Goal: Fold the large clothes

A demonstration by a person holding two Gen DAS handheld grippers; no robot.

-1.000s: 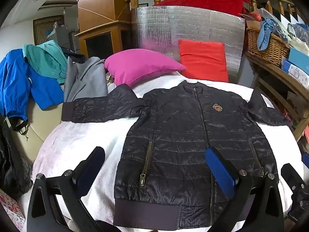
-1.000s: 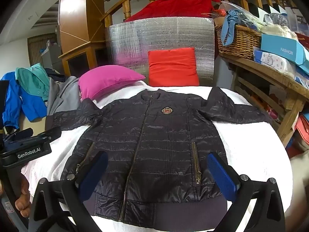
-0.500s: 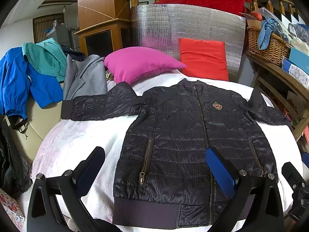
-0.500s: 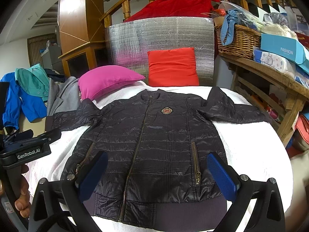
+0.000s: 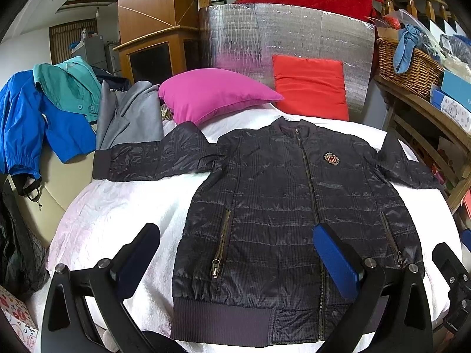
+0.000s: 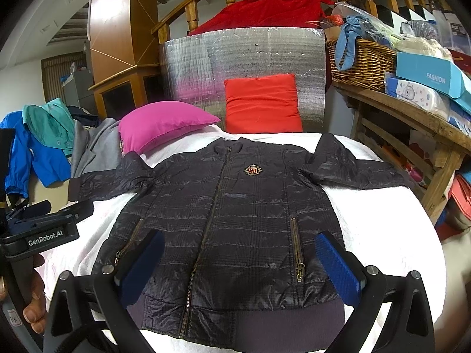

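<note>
A black quilted jacket (image 5: pixel 282 206) (image 6: pixel 229 214) lies flat, front up and zipped, on a white-covered bed (image 5: pixel 117 211) (image 6: pixel 382 229), both sleeves spread sideways. Its ribbed hem faces me. My left gripper (image 5: pixel 235 253) hovers open above the jacket's lower left part, nothing between its blue pads. Over the hem, my right gripper (image 6: pixel 241 261) is open too and holds nothing. In the right wrist view the left gripper's body (image 6: pixel 44 229) appears at the left edge, held by a hand (image 6: pixel 32 309).
A pink pillow (image 5: pixel 212 97) and a red cushion (image 5: pixel 309 85) lean at the bed's head against a silver panel (image 5: pixel 282 35). Blue, teal and grey garments (image 5: pixel 59 108) hang at the left. A wooden shelf (image 6: pixel 412 117) with a wicker basket (image 6: pixel 362 58) and boxes stands at the right.
Both grippers have drifted only slightly; the left view has shifted a little so the jacket sits marginally lower. Jacket and fingers are unchanged.
</note>
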